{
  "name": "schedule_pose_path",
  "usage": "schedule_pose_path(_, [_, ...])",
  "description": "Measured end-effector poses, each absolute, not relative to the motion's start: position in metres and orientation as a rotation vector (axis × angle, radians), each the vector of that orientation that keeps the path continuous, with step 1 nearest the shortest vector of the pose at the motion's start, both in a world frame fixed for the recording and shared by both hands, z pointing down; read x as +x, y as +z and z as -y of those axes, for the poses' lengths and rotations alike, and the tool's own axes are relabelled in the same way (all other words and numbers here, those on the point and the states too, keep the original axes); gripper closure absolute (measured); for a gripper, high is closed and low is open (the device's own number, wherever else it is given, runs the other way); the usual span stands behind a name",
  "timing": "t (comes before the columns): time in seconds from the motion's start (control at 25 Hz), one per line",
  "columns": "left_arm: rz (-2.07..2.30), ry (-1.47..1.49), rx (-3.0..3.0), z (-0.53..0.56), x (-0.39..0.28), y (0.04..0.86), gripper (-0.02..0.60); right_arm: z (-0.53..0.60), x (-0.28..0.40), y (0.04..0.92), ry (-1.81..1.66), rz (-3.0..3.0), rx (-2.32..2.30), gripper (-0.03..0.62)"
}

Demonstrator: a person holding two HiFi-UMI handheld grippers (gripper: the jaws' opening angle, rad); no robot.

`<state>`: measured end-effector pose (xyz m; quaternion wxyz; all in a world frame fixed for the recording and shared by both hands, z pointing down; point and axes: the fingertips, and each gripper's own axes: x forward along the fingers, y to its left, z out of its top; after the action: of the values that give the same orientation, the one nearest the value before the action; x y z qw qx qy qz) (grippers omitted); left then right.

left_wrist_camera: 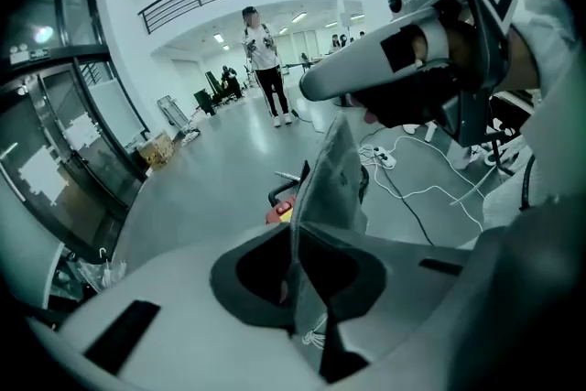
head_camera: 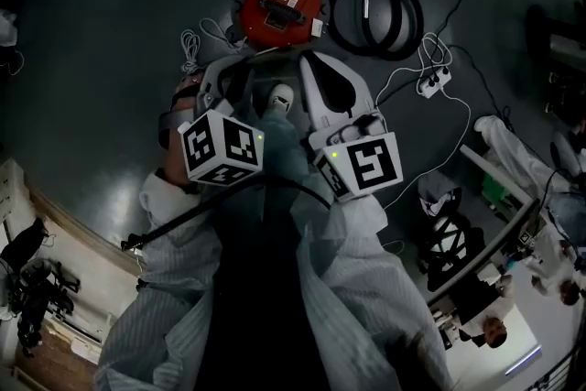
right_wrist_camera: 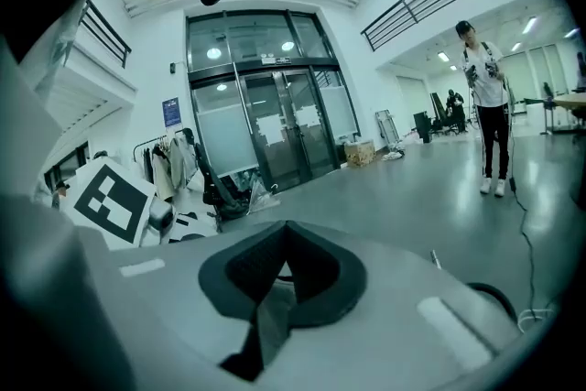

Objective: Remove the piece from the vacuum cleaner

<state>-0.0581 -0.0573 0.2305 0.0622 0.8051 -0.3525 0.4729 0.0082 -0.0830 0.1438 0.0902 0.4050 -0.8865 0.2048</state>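
The red vacuum cleaner (head_camera: 281, 5) stands on the floor ahead of me, its black hose (head_camera: 375, 14) coiled beside it. A grey cloth piece (head_camera: 277, 149) hangs between my two grippers, well clear of the vacuum. My left gripper (left_wrist_camera: 302, 243) is shut on the cloth piece (left_wrist_camera: 331, 179), which rises from its jaws towards the right gripper (left_wrist_camera: 412, 59). My right gripper (right_wrist_camera: 284, 275) is shut too, with a fold of the cloth piece (right_wrist_camera: 270, 325) pinched low between its jaws. In the head view the left gripper (head_camera: 220, 82) and the right gripper (head_camera: 322, 78) sit side by side in front of my body.
White cables and a power strip (head_camera: 432, 83) lie on the floor right of the hose. A person (left_wrist_camera: 264, 59) stands far off in the hall. Glass doors (right_wrist_camera: 265, 128) and a clothes rack (right_wrist_camera: 174, 160) are at the far wall. A railing and seated people (head_camera: 499, 307) are at my right.
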Motion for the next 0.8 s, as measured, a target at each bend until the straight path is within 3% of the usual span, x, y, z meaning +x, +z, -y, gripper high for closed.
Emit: schedule_pose_path(0.8, [1.018,1.480,2.510,0.067,-0.043,0.212,0.554,0.087,0.024,0.133,0.642,2.592,1.272,0.594])
